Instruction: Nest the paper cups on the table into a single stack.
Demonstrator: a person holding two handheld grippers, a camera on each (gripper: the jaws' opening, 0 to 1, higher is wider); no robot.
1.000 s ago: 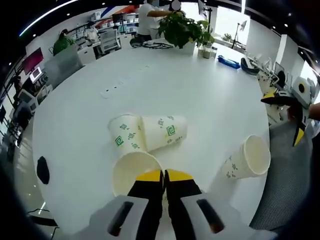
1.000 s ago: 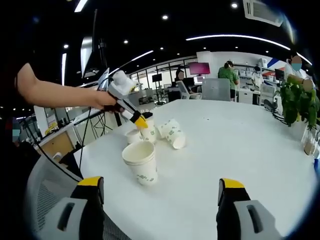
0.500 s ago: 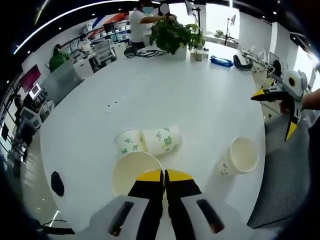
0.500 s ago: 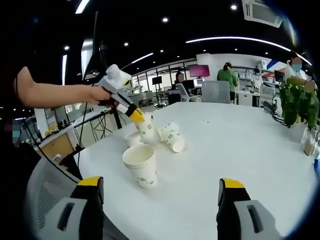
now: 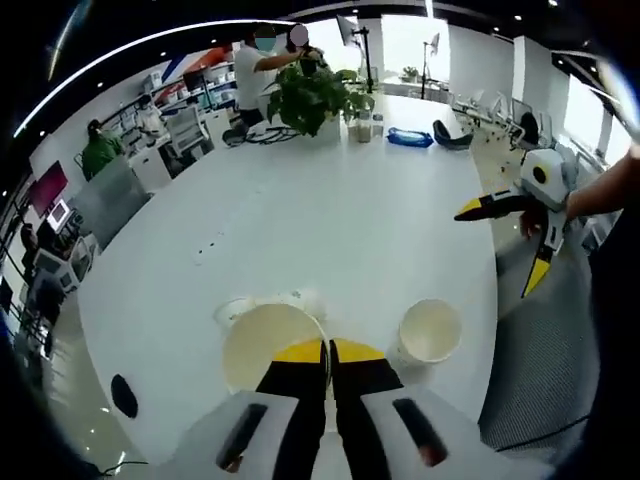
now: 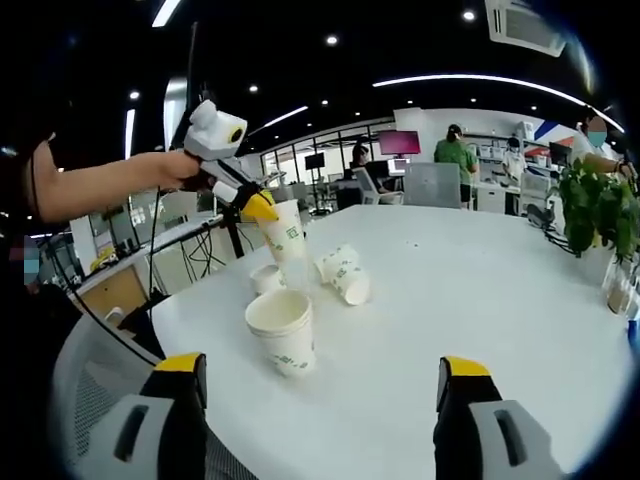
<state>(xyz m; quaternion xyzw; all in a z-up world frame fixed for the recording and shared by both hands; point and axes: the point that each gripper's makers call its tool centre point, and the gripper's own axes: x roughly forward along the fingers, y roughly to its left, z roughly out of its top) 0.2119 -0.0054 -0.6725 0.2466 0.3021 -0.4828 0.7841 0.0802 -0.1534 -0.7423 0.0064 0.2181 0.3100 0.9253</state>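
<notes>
My left gripper is shut on the rim of a white paper cup with green print. In the right gripper view that cup hangs in the air above the table, with the left gripper clamped on its top edge. An upright nested stack of cups stands near the table's front edge, and its open mouth shows from above in the left gripper view. Two cups lie on their sides behind it, and a further cup stands by them. My right gripper is open and holds nothing, well short of the stack.
The round white table stretches far back, with a potted plant and a blue object at its far side. A grey chair sits by the near edge. People work at desks in the background.
The left gripper has lifted its cup off the table and higher above the lying cups. The right gripper has stayed open and in place.
</notes>
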